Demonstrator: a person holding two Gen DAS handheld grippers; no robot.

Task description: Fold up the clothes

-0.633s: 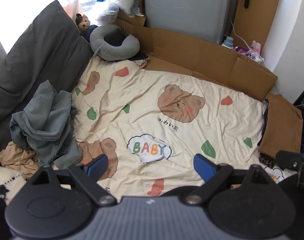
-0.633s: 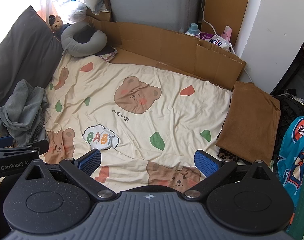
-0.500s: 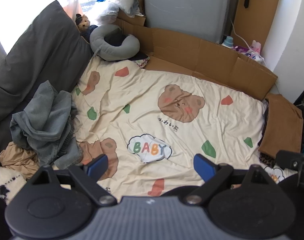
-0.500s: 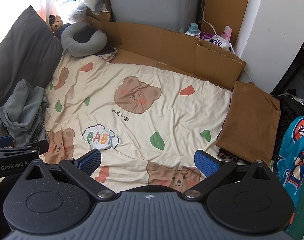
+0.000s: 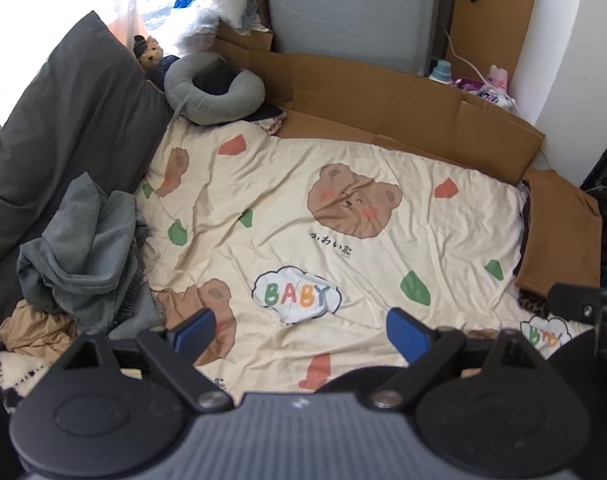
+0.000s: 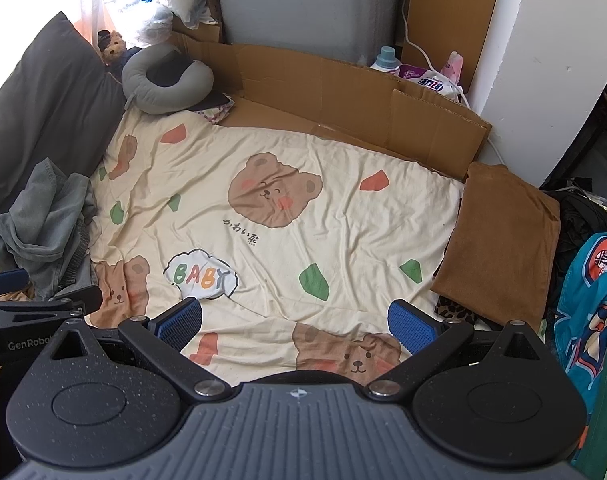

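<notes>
Two grippers, we note: left gripper (image 5: 301,330) and right gripper (image 6: 297,320), jaws spread wide, nothing held | one crumpled grey garment (image 5: 81,252) heaped at the bedsheet's left edge | one folded brown garment (image 6: 503,236), flat rectangle, at its right edge | one cream bear-print bedsheet (image 5: 423,216), lightly wrinkled | one grey U-shaped neck pillow (image 5: 213,94).

change: none visible | scene: same in both views (nothing has shifted)
</notes>
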